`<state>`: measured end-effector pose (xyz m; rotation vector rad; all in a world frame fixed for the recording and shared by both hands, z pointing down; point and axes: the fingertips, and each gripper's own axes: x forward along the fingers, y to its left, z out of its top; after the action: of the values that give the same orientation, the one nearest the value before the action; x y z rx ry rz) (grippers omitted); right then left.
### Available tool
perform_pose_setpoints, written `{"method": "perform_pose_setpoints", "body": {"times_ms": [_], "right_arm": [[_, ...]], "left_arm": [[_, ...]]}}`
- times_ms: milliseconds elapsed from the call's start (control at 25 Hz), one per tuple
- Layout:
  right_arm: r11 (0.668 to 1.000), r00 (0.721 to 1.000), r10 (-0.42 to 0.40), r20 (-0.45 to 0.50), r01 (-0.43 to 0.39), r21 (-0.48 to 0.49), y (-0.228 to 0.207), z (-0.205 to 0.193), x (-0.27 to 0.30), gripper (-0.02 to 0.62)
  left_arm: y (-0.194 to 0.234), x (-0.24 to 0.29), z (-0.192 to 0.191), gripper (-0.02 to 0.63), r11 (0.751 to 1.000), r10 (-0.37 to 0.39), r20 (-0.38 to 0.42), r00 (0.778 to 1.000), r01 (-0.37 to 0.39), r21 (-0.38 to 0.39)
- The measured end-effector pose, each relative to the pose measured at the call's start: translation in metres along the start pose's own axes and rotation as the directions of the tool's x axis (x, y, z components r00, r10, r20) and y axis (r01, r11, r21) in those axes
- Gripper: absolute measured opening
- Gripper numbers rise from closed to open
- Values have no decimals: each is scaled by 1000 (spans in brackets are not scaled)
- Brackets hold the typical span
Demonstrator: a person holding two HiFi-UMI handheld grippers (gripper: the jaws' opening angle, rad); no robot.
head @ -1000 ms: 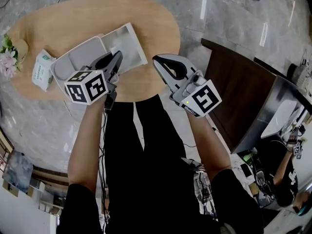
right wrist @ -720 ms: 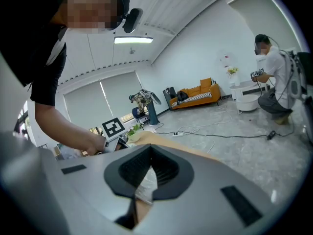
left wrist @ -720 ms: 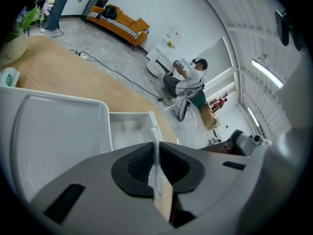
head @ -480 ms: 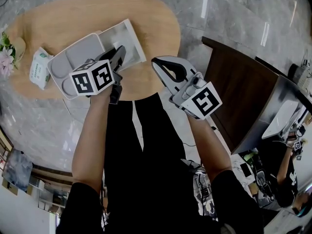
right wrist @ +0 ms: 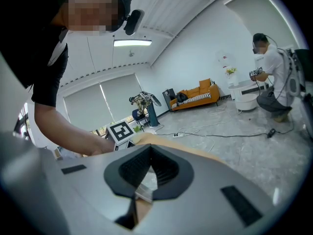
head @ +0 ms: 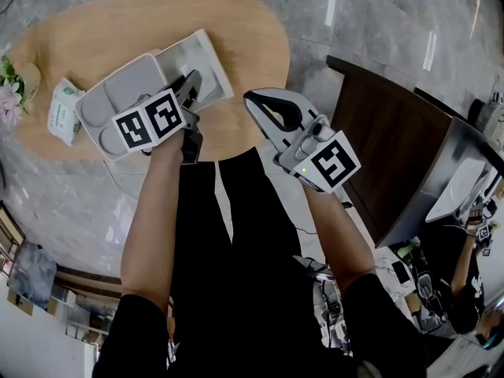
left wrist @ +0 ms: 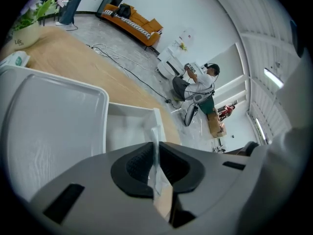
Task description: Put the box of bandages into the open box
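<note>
A white open box (head: 206, 53) with its grey lid (head: 118, 93) folded out beside it lies on the oval wooden table (head: 244, 30). My left gripper (head: 189, 83) reaches over the box's near side. In the left gripper view, my left gripper (left wrist: 155, 153) is shut on a thin white edge of the box (left wrist: 128, 131), seen end-on between the pads. A green-and-white package (head: 63, 110), apparently the bandages, lies left of the lid and shows again as a package (left wrist: 14, 60). My right gripper (head: 250, 99) hovers at the table's near edge, shut and holding nothing (right wrist: 149, 153).
A flower pot (head: 11, 93) stands at the table's far left end. A dark wooden cabinet (head: 386, 148) is to the right of the table. A person (left wrist: 198, 84) sits in the room's background, and cables (left wrist: 122, 58) lie on the grey floor.
My left gripper has shifted a little toward the box and rolled, so its marker cube faces differently. The right gripper has stayed put.
</note>
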<state>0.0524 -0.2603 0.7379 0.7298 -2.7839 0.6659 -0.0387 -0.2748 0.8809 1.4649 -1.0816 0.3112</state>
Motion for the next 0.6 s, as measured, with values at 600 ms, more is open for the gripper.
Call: {"method": "perform_pose_setpoints", "body": {"times_ms": [600], "right_arm": [[1000,1000,5,5,-5,-1,0,0,2,11]], "left_arm": [[1,0,-5,145,997,43,-1,999,-43,63]]}}
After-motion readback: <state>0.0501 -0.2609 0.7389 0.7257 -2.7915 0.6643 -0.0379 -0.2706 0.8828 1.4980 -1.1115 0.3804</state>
